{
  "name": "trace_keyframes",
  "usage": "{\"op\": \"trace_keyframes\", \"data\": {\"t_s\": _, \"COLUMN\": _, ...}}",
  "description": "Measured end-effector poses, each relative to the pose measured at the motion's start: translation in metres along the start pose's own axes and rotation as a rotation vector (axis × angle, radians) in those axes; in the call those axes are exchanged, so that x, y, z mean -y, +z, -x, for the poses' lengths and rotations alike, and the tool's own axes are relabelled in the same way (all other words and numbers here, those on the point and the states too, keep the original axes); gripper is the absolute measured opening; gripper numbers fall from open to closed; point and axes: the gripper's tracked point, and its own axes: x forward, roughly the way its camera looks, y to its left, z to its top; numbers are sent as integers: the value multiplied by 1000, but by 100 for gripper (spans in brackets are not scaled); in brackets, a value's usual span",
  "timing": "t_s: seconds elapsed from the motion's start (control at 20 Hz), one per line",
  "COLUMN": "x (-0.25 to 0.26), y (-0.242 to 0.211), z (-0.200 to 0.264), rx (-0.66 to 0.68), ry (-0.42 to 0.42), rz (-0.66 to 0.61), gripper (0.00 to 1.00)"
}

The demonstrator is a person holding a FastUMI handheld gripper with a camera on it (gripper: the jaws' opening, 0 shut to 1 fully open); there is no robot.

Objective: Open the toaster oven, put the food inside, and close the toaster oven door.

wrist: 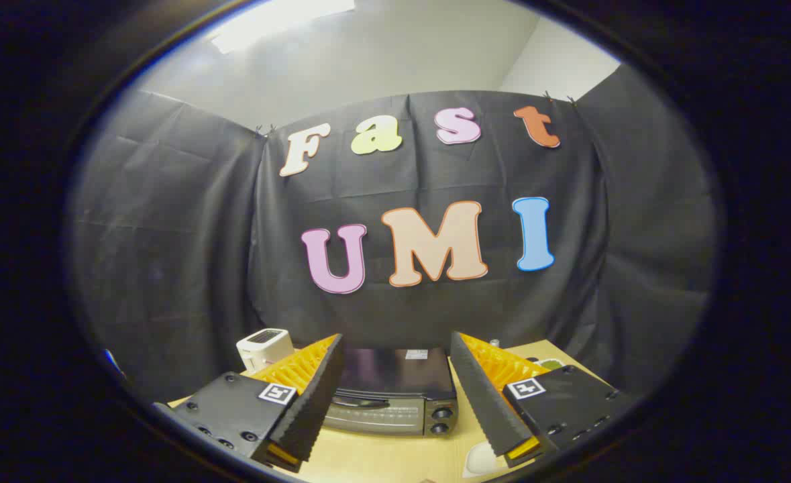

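Gripper (395, 429) hovering above the wooden table (382, 459) with fingers spread wide, holding nothing. Lying just ahead of the fingertips and framed in the gap between them: the toaster oven (395, 396), dark-bodied, its front panel facing the fingers, door apparently shut, handle bar running crosswise at the top of the door, two knobs (441, 419) stacked toward the right finger's side. Long axis of the oven running side to side, square across the line of the fingers, sitting lower than the fingers. Resting near the right fingertip: a pale rounded item (481, 459), partly cut off, identity unclear. Standing beyond the left finger: a small white appliance (265, 347). Judged next: dropping and advancing straight ahead onto the handle, door-opening step not yet begun.
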Motion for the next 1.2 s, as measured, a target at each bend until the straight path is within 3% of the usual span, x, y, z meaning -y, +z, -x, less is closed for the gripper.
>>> {"op": "trace_keyframes", "data": {"t_s": 0.25, "x": -20, "y": 9, "z": 4, "rx": 3, "ry": 48, "rz": -24, "gripper": 98}}
{"op": "trace_keyframes", "data": {"t_s": 0.65, "x": -24, "y": 15, "z": 6, "rx": 28, "ry": 43, "rz": -26, "gripper": 98}}
{"op": "trace_keyframes", "data": {"t_s": 1.2, "x": -38, "y": -25, "z": -6, "rx": 0, "ry": 65, "rz": -46, "gripper": 98}}
